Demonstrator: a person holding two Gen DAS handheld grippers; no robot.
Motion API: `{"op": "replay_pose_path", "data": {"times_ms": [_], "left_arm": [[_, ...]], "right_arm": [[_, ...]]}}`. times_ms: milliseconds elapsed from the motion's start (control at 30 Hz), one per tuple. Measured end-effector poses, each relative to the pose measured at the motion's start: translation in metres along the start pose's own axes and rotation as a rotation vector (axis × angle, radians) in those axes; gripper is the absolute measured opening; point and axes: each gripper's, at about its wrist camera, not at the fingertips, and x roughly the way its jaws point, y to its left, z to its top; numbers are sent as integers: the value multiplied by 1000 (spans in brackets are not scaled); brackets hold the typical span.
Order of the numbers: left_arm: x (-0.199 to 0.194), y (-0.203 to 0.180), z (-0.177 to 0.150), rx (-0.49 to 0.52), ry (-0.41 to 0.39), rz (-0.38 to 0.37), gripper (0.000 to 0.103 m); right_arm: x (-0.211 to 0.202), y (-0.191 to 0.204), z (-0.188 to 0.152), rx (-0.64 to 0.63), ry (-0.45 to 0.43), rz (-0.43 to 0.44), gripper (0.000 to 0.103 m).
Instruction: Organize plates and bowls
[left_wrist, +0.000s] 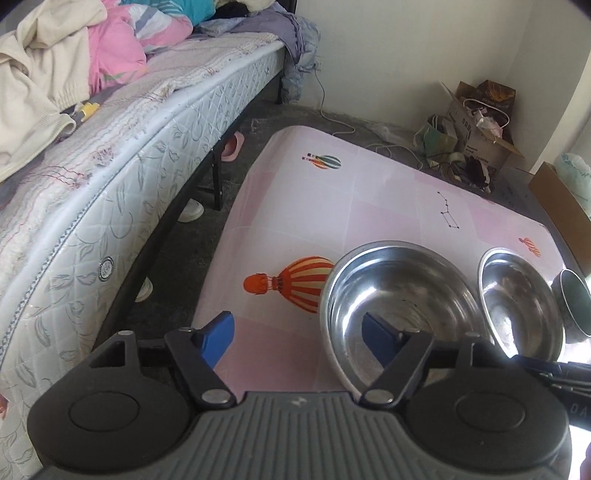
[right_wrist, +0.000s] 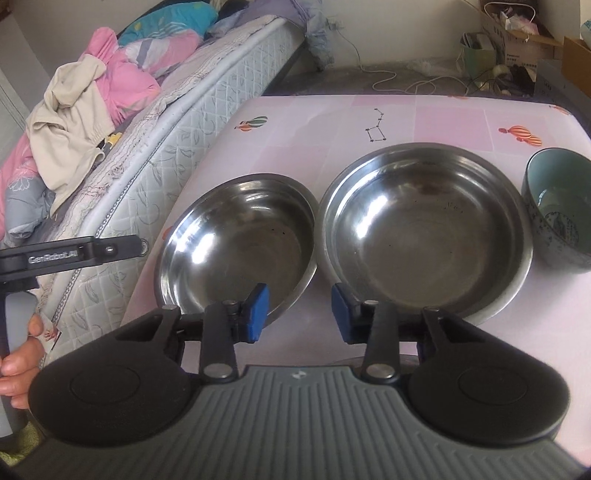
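Note:
Two steel plates stand side by side on the pink table (right_wrist: 295, 122). The left steel plate (right_wrist: 236, 243) also shows in the left wrist view (left_wrist: 399, 295). The larger right steel plate (right_wrist: 424, 229) also shows there (left_wrist: 517, 299). A teal ceramic bowl (right_wrist: 557, 210) stands at the far right, and its edge shows in the left wrist view (left_wrist: 574, 299). My left gripper (left_wrist: 299, 336) is open over the left plate's near-left rim, its right finger above the plate. My right gripper (right_wrist: 299, 310) is open and empty, over the gap between the plates' near rims.
A bed (left_wrist: 110, 177) with heaped clothes runs along the table's left side. Cardboard boxes and clutter (left_wrist: 476, 129) sit on the floor beyond the table's far right corner. A white cable (right_wrist: 406, 79) lies on the floor behind the table.

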Motion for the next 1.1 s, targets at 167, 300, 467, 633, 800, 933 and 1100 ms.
{"op": "replay_pose_path", "data": {"times_ms": [167,300,467,633,800,933,1100], "left_arm": [[28,-8,5,-13,66,-5,64],[41,-11,5,-21,105,11,43],[44,-20,2,19,131,23,16],[36,-24,-4,38,139,37,16],[24,-18,-15,44,166,21,16],[16,-9,-24,28,201,0,16],[6,0,-35,19,220,-21,17]], "right_arm": [[17,3,1,22,38,15,34],[27,4,1,37,67,31,29],[34,9,4,24,71,45,20],[34,7,4,18,83,57,20],[28,6,-2,-5,116,79,20],[21,8,-10,-32,145,100,20],[15,14,-17,-71,164,114,22]]}}
